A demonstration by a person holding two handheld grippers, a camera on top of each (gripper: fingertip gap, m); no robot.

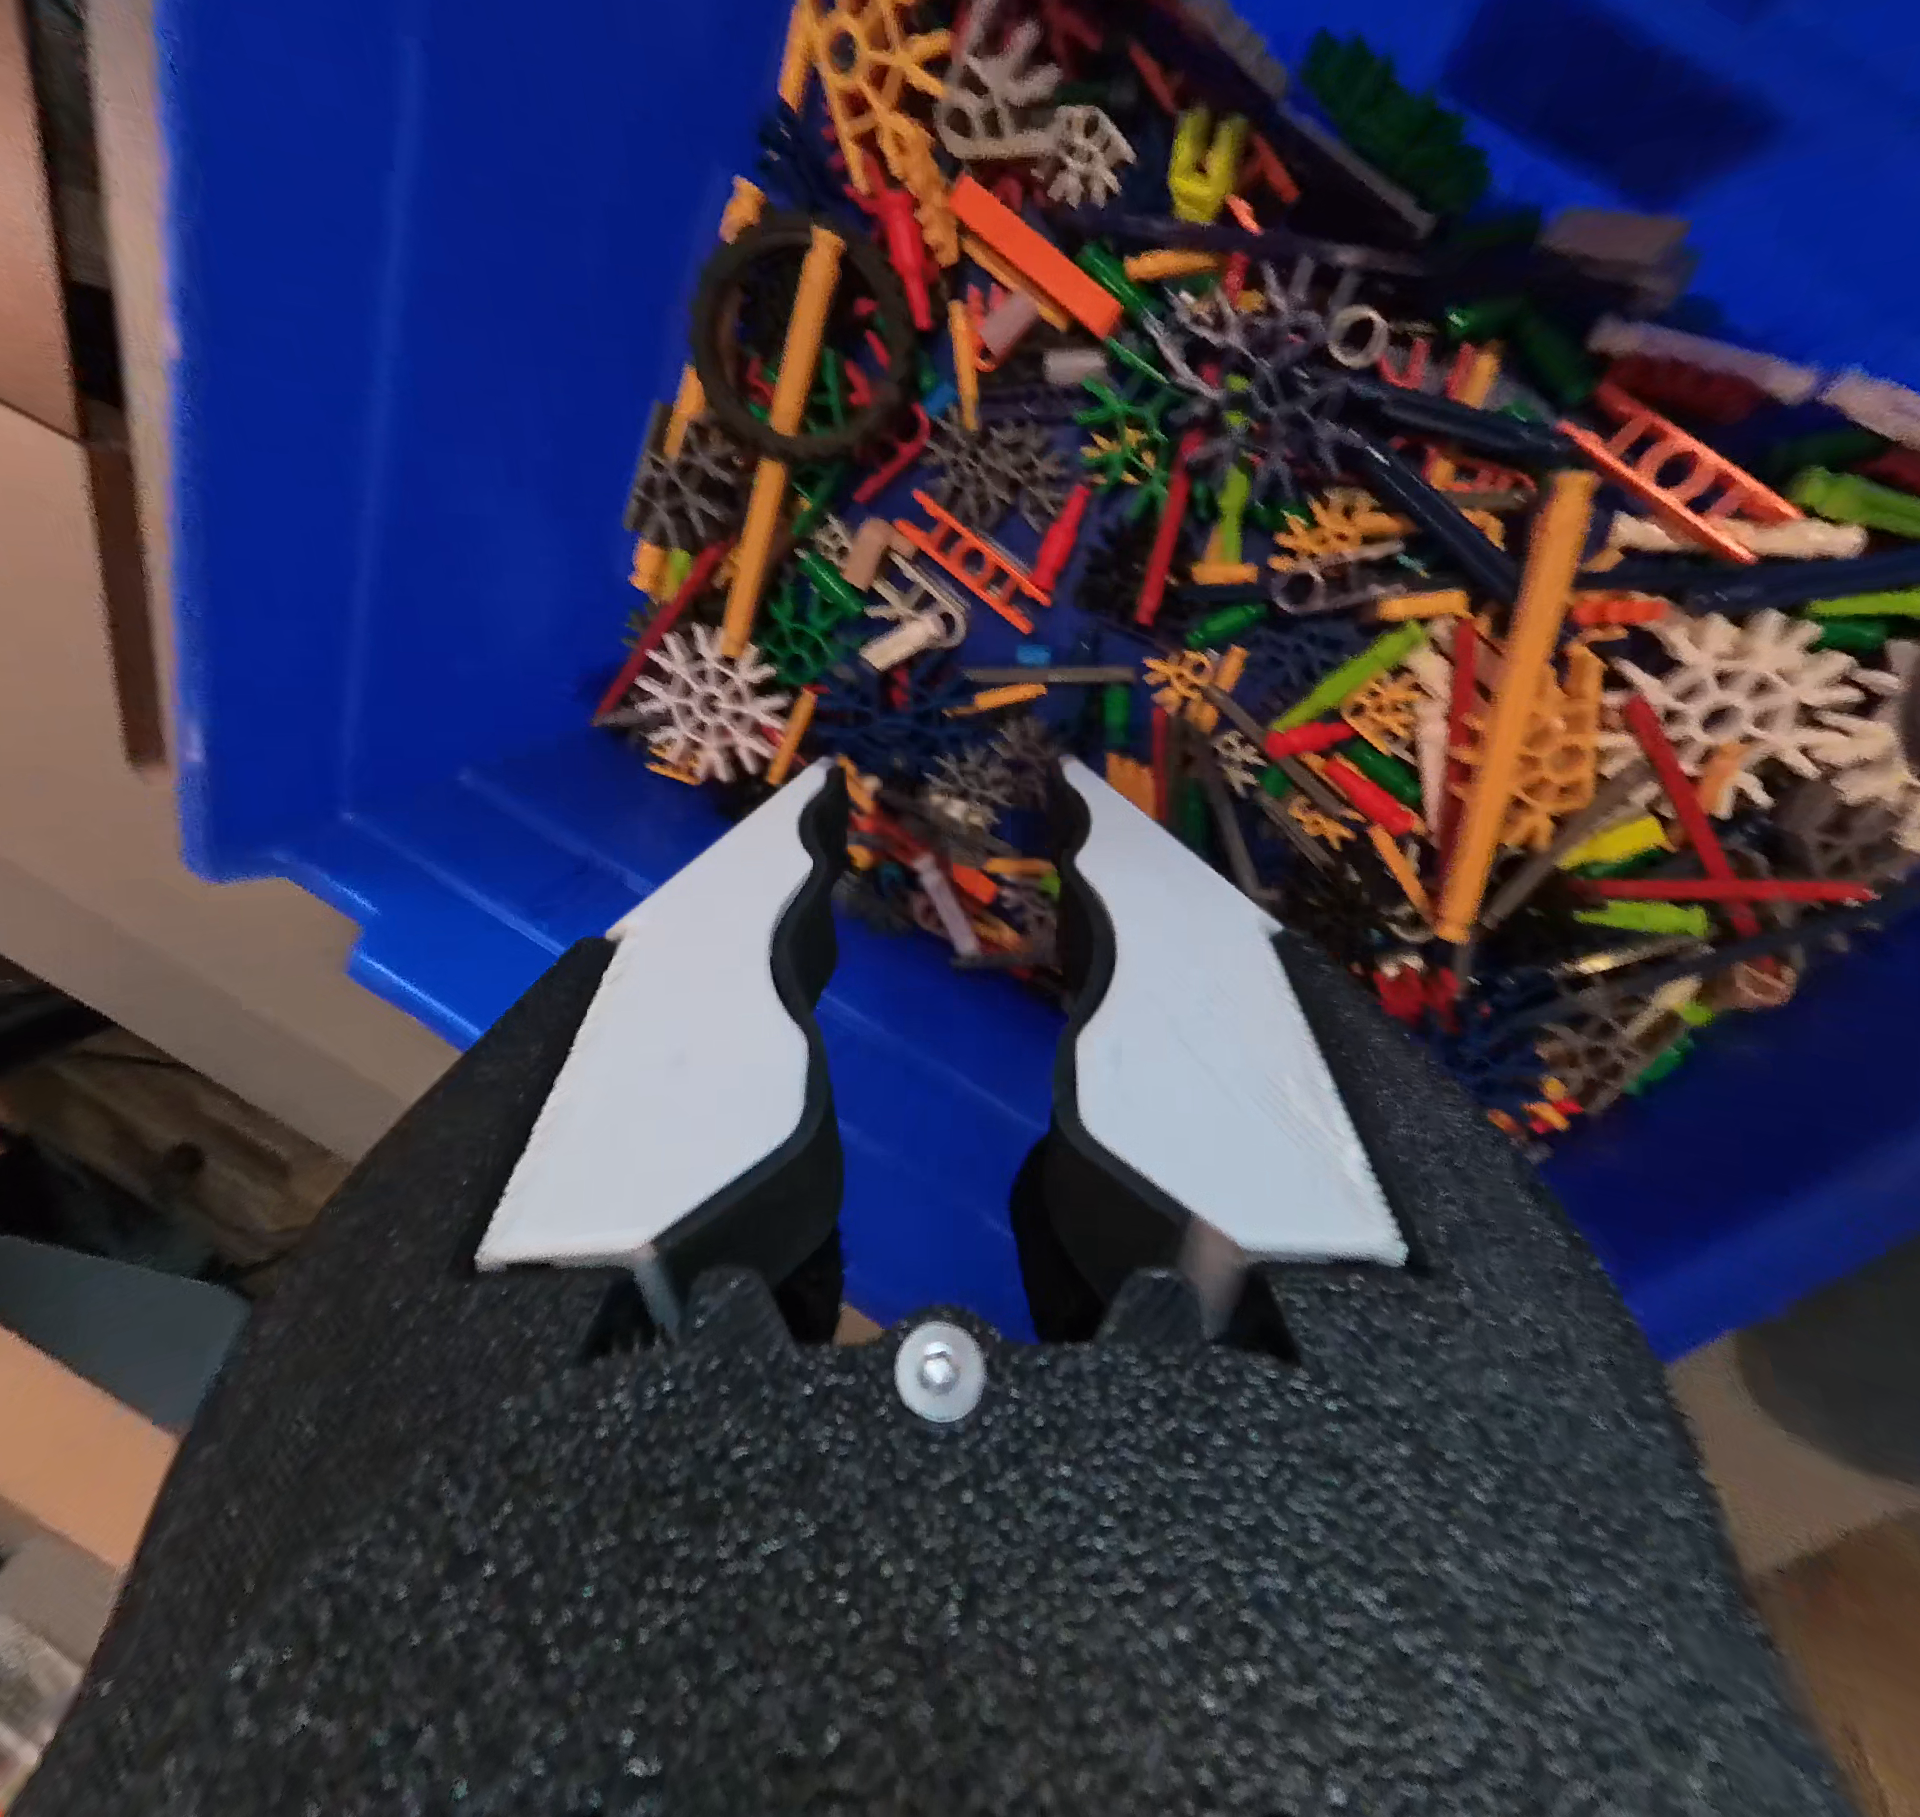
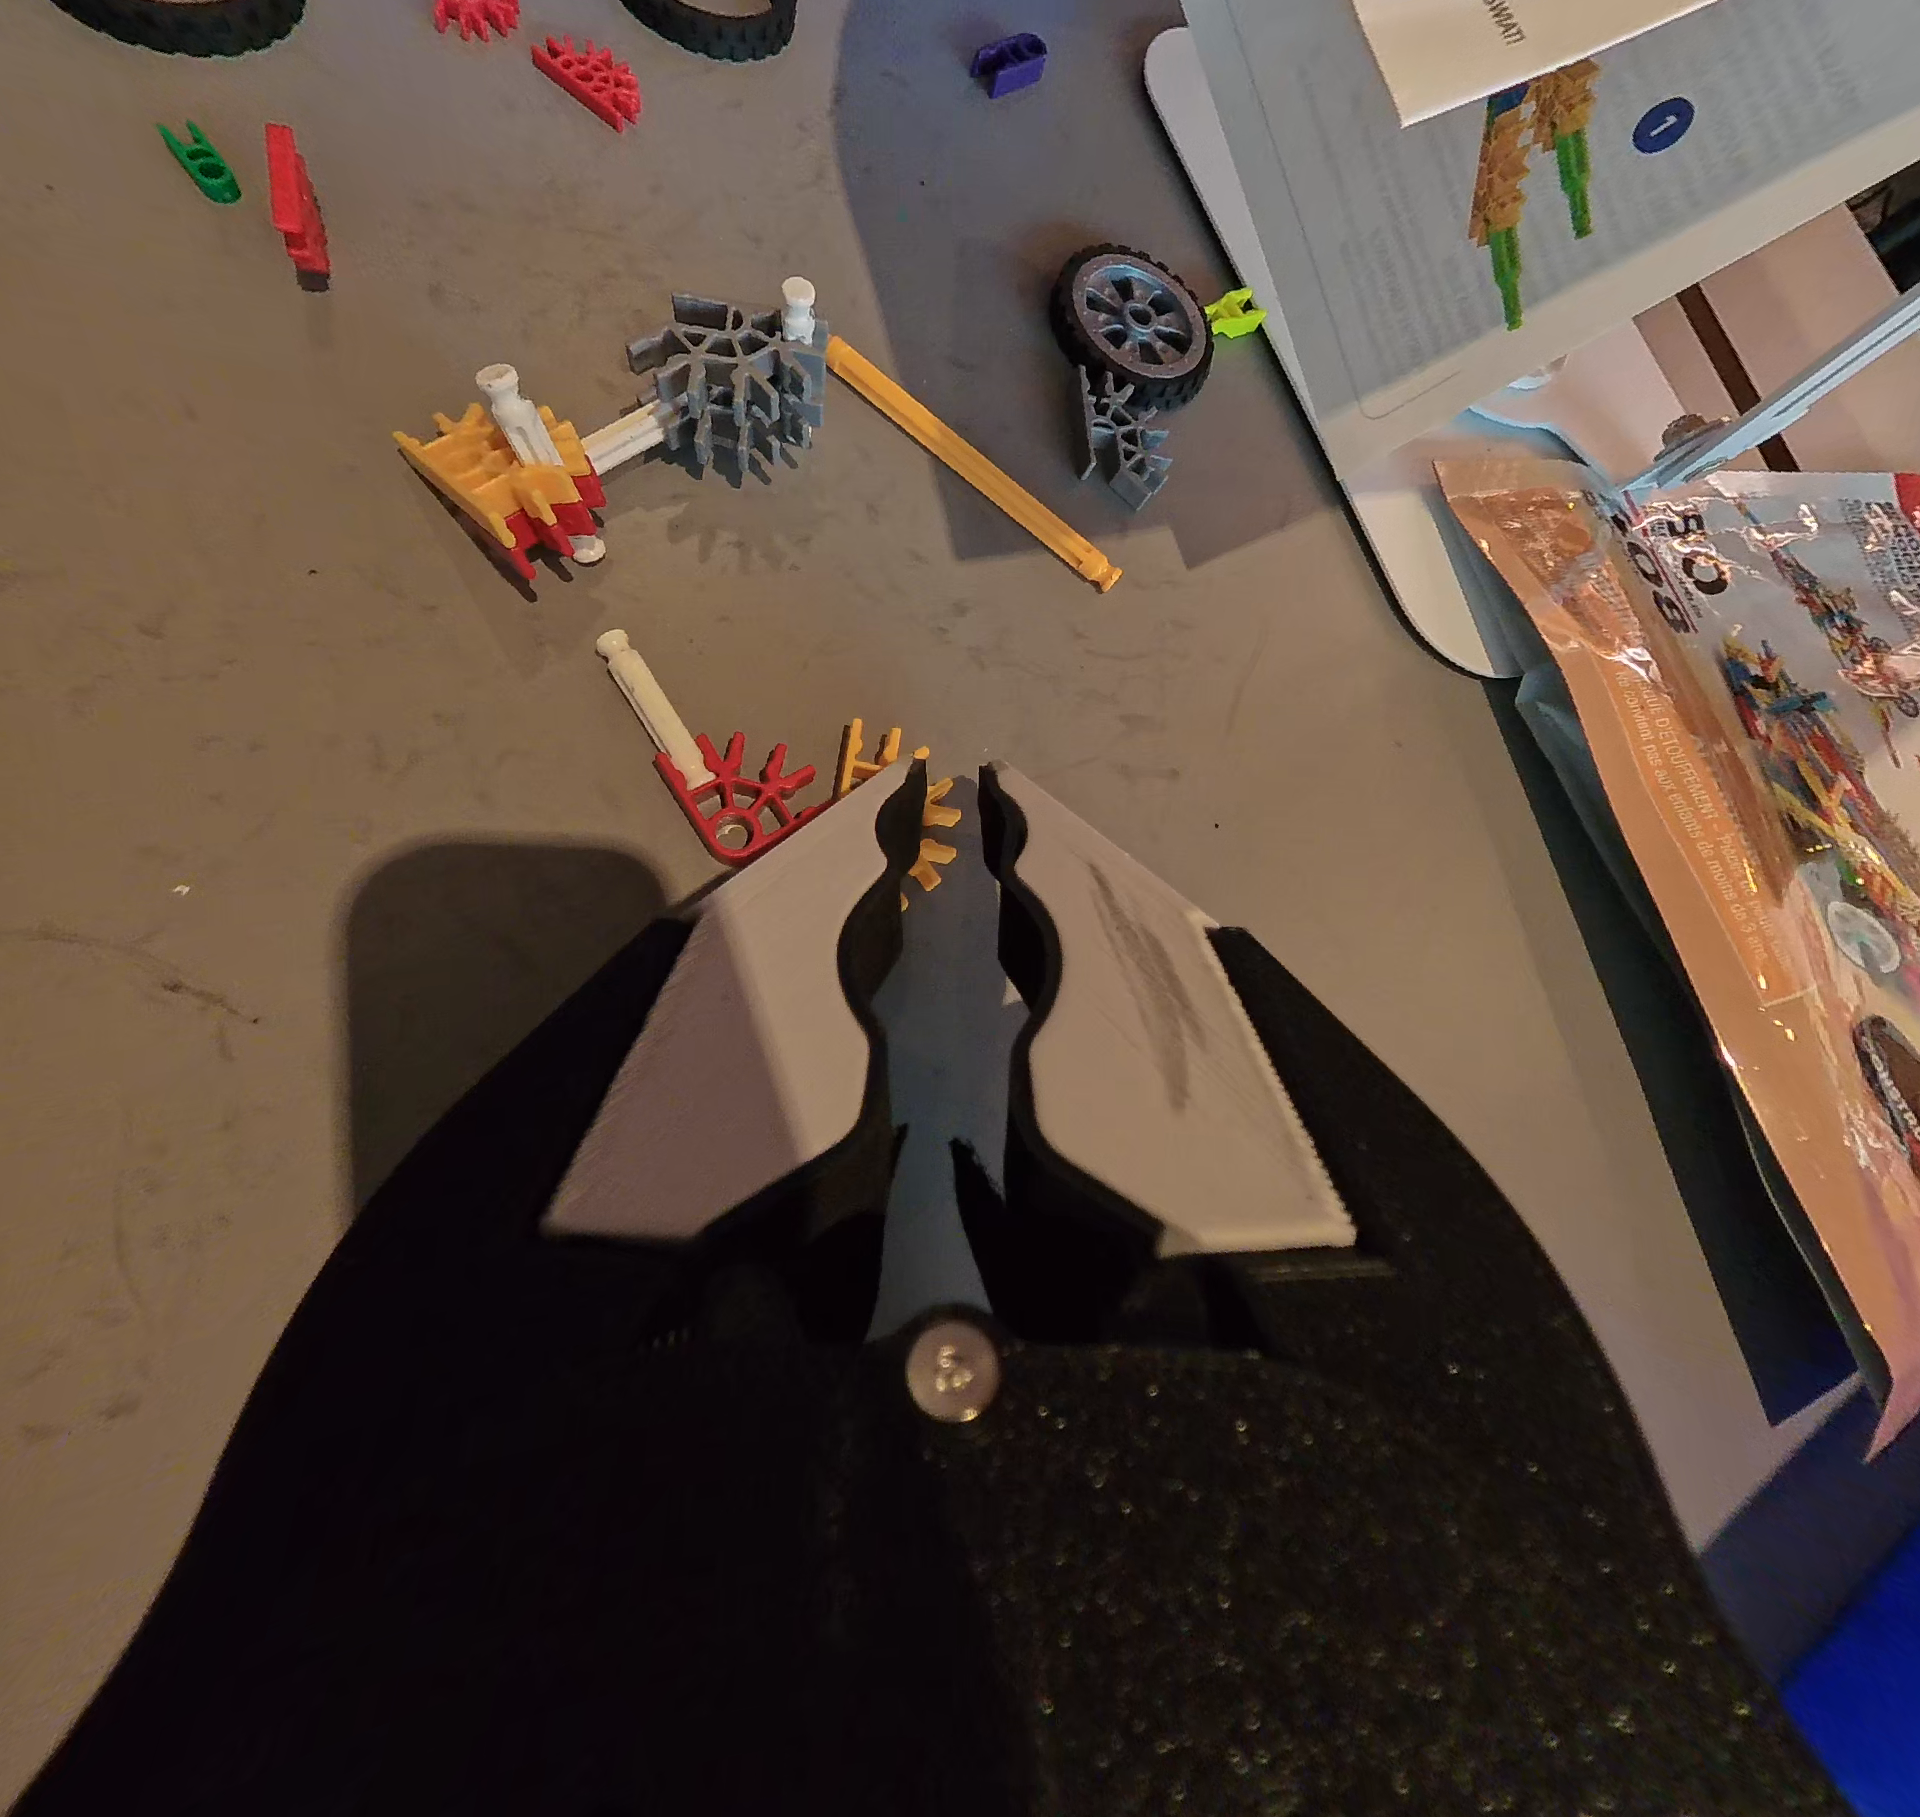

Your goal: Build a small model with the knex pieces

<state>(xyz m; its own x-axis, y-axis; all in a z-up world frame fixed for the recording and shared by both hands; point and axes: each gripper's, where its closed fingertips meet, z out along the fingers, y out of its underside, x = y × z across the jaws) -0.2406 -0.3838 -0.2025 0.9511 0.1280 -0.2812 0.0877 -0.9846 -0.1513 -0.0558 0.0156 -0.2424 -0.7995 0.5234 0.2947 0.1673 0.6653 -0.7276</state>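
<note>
Our two grippers sit over separate places: the left over a bin of parts, the right low over the worktop.

Our left gripper, jaws apart and empty, points into the blue bin, its tips just above the near edge of the heap of toy rods and connectors. Our right gripper, jaws nearly together with a narrow gap, has a yellow connector between its tips; whether it is pinched we cannot tell. A red connector carrying a white rod lies just left of them.

Scuffed grey tabletop, dim warm light, hard shadows; beige wall behind.
</note>
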